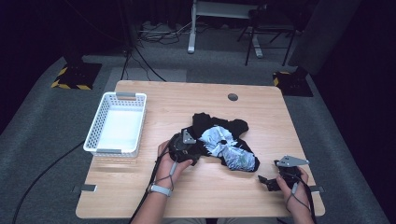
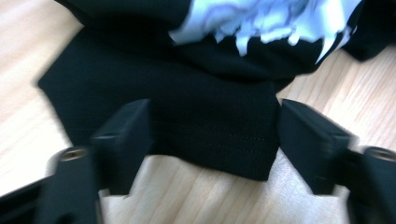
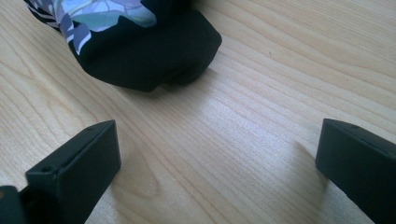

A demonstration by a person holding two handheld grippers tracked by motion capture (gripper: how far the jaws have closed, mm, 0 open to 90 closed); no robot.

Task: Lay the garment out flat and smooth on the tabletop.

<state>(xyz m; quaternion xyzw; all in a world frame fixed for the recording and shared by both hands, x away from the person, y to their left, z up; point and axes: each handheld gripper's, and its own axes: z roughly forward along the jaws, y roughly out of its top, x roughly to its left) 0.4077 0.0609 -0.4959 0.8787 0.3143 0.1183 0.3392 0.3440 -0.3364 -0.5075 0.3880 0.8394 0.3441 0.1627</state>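
Note:
A crumpled black T-shirt (image 1: 224, 140) with a pale blue and white print lies in the middle of the wooden table (image 1: 196, 196). My left gripper (image 1: 197, 151) is at the shirt's left edge. In the left gripper view the shirt's flat black hem (image 2: 210, 121) lies between the two jaws of the left gripper (image 2: 215, 135), which stand apart on either side of it without bunching it. My right gripper (image 1: 268, 180) rests near the front right of the table, open wide. In its own view the right gripper (image 3: 219, 154) has bare wood between its jaws, with the shirt's end (image 3: 149, 60) beyond.
A white plastic basket (image 1: 93, 128) with nothing in it stands at the table's left side. A round cable hole (image 1: 232, 97) sits near the far edge. Bare wood runs along the front edge and to the right of the shirt.

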